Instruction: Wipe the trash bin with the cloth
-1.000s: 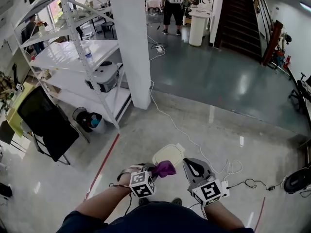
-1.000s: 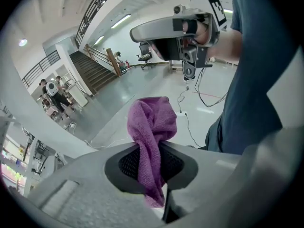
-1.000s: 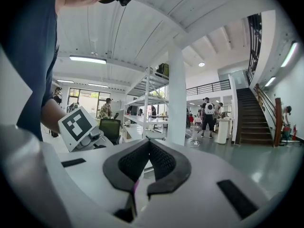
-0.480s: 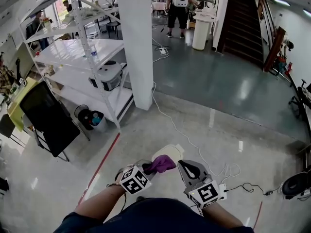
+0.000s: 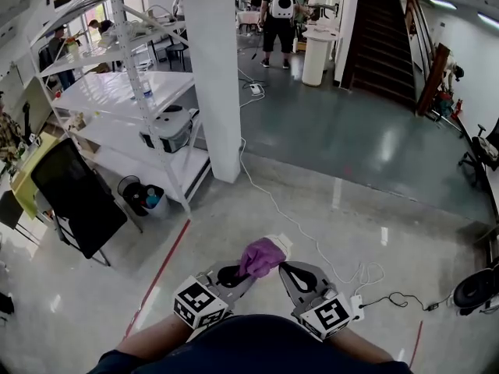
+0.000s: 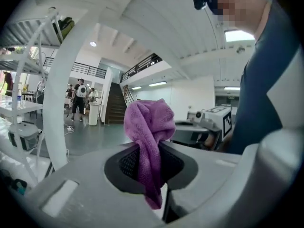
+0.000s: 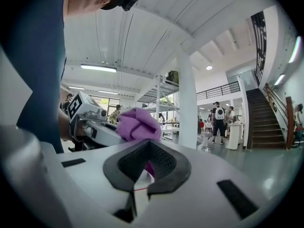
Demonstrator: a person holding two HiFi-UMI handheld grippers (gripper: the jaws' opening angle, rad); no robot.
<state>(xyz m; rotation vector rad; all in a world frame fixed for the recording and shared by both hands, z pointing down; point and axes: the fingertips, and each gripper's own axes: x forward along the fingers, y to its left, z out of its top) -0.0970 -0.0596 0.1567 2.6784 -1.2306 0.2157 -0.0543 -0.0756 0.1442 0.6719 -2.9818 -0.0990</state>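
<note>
Lifted higher, cloth (image 5: pixel 261 255) stays pinched in left gripper (image 6: pixel 151 167).

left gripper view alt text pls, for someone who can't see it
The left gripper has its black-padded jaws closed on a crumpled purple towelling cloth, which bunches up above them. Behind is a large hall with a white square pillar, white metal shelving and a dark staircase.

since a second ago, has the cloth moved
Yes. The cloth has moved forward, away from the person: it was short of the bin's near edge, and it now overlaps the bin.
</note>
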